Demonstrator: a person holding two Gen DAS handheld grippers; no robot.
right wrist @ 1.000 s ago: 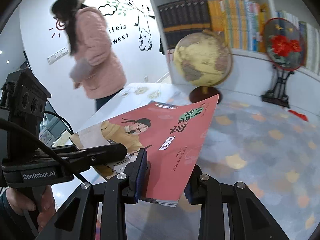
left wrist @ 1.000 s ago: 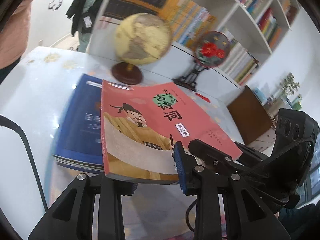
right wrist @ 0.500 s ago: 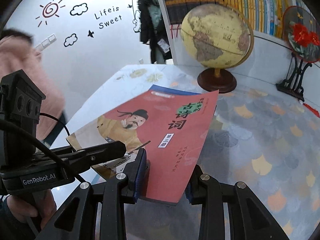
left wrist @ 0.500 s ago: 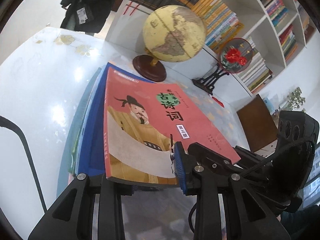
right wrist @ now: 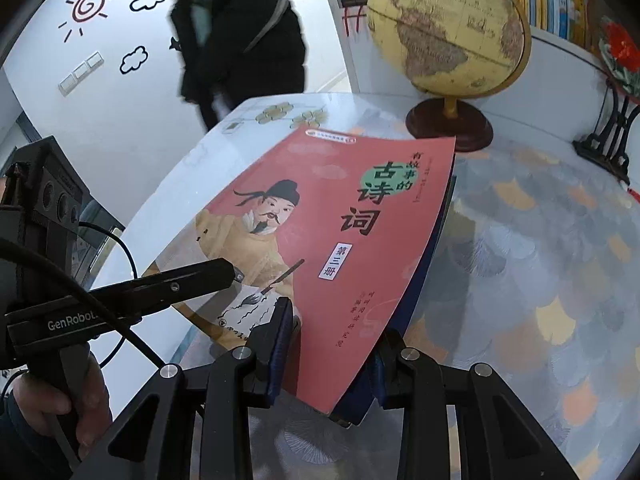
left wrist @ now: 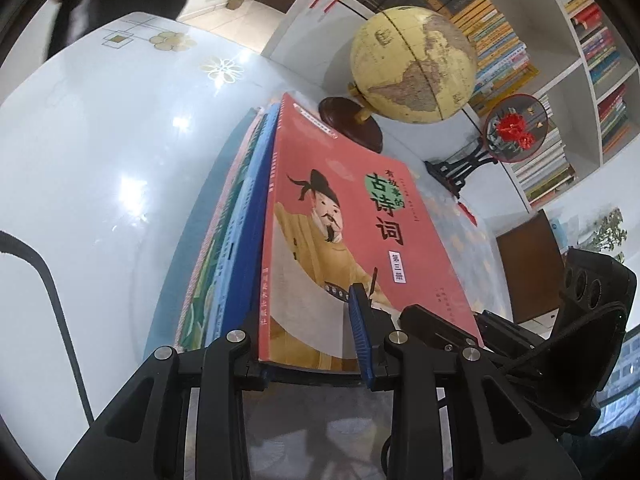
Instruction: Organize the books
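Red book point(left wrist: 360, 220) clamped at near edge by left claw point(left wrist: 308, 344) and right claw point(right wrist: 332, 356) | held level for squaring onto stack point(left wrist: 236, 232); desk point(left wrist: 100, 140) beneath

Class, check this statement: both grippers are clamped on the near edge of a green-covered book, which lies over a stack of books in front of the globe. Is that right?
Not quite: the cover is red, not green, as the left wrist view shows. Both the left gripper and the right gripper are clamped on the near edge of the red book, which lies over a stack of books in front of the globe.
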